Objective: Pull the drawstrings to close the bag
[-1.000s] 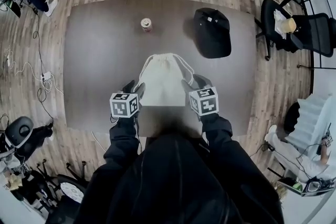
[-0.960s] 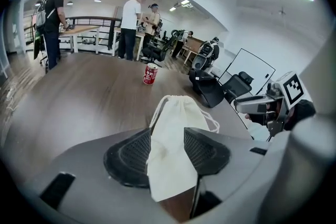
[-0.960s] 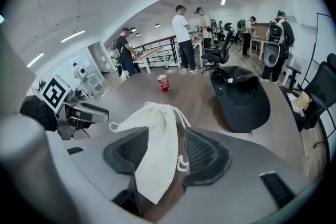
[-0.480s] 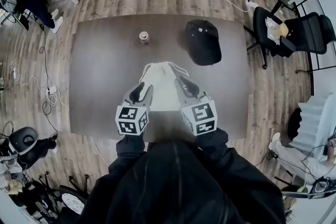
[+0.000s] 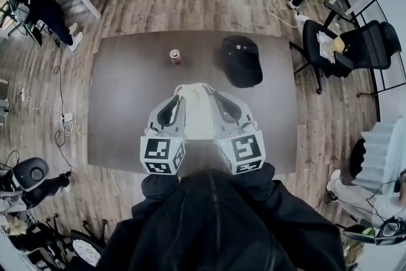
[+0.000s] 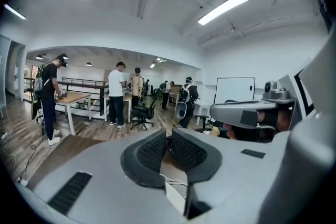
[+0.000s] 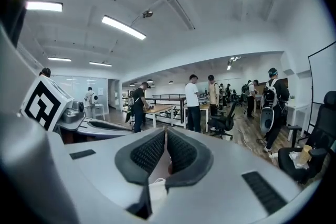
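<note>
Over the dark bench (image 5: 120, 105), with the pale bag (image 5: 196, 117) showing between them, your left tongs (image 6: 168, 136) and right tongs (image 7: 166, 136) have just been closing and each pinches a white drawstring (image 6: 175, 181), so the grasp looks done; next, pull both apart to cinch it shut.

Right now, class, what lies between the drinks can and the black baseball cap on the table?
Nothing: between the drinks can and the black baseball cap there is only bare dark tabletop, as the head view shows.
</note>
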The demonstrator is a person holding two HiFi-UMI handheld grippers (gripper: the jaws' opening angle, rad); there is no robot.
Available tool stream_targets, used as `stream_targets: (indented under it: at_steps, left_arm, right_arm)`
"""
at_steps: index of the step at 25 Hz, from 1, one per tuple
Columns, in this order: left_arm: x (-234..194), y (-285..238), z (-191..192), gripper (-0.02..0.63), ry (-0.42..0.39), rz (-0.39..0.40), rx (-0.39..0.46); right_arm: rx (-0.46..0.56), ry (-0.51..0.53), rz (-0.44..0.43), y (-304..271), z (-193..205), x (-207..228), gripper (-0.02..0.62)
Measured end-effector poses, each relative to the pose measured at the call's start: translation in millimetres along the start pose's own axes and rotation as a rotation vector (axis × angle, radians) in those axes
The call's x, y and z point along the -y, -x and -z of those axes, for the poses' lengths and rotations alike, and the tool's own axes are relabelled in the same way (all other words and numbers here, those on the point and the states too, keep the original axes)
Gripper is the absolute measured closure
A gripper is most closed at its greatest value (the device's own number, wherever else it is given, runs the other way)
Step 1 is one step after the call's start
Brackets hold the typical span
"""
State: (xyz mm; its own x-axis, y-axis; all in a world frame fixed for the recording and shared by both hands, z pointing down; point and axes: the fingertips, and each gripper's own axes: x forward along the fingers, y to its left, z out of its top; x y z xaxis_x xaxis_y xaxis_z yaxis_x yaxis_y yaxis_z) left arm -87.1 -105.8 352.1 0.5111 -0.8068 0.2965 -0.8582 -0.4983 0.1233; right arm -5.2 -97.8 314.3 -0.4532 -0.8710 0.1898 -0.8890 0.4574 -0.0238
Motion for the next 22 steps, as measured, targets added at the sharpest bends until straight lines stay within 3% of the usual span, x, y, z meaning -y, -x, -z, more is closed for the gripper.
stream_targets:
  at_steps: [10,22]
  left_arm:
    - [18.4,20.6,-30.2,0.574,-0.001,-0.041,0.074]
    - [28.6,26.9,-28.8,0.574,-0.01,-0.059,0.063]
  right_arm:
    - [0.072,0.032,-0.008,23.9,-22.7,-8.8,0.572]
    - [0.072,0.05,-0.045,33.3,-24.4,-15.1,0.573]
